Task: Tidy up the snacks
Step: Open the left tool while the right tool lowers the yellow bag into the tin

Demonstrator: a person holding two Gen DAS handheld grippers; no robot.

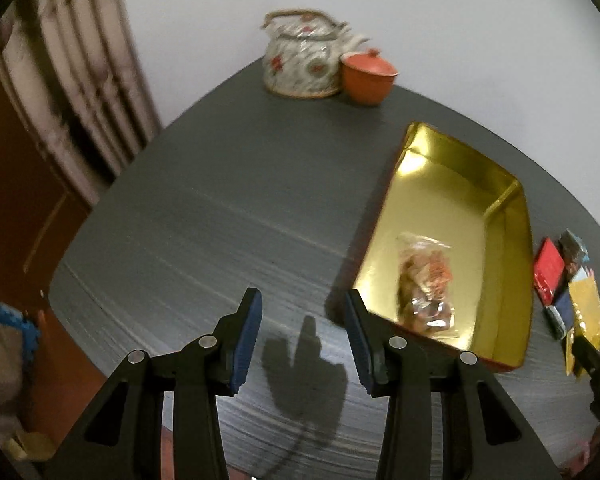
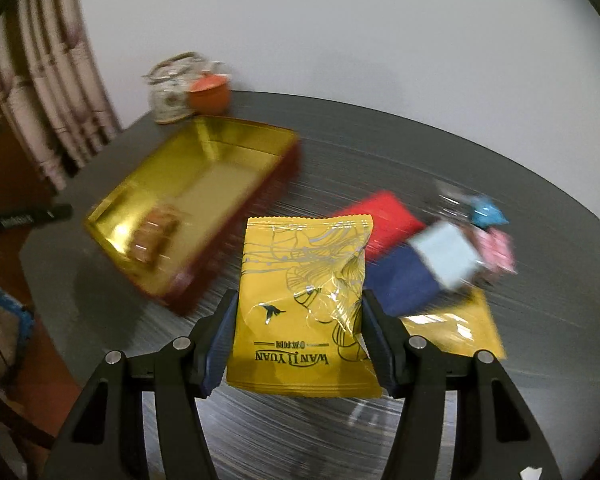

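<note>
1. Snacks lie in two places on a dark grey table [image 1: 228, 216]: one clear-wrapped snack [image 1: 424, 280] sits inside a gold-lined tray [image 1: 508, 248] at the right of the left wrist view, and a loose pile of packets lies outside it.
2. In the right wrist view, the right gripper [image 2: 298, 334] is clamped on a yellow packet [image 2: 300, 304], lower centre of the frame. Its blue pads press the packet's two side edges, and the packet stands upright between them, clear of the table.
3. Behind that packet, at centre right, the pile shows a red packet [image 2: 384, 220], a dark blue packet [image 2: 404, 280], a pale blue packet [image 2: 448, 256], a pink one [image 2: 498, 250] and a second yellow packet [image 2: 460, 328]. Motion blur smears them.
4. At centre left of that view, the tray shows dark red outer walls, with the wrapped snack near its lower corner.
5. In the left wrist view, the left gripper [image 1: 304, 336] fills the bottom centre, its jaws apart with nothing between them and only bare table beneath.
6. At upper centre of the left wrist view, a patterned teapot [image 1: 300, 60] stands touching an orange lidded pot [image 1: 368, 76] at the table's far edge.
7. A striped curtain [image 1: 72, 72] hangs at upper left.
</note>
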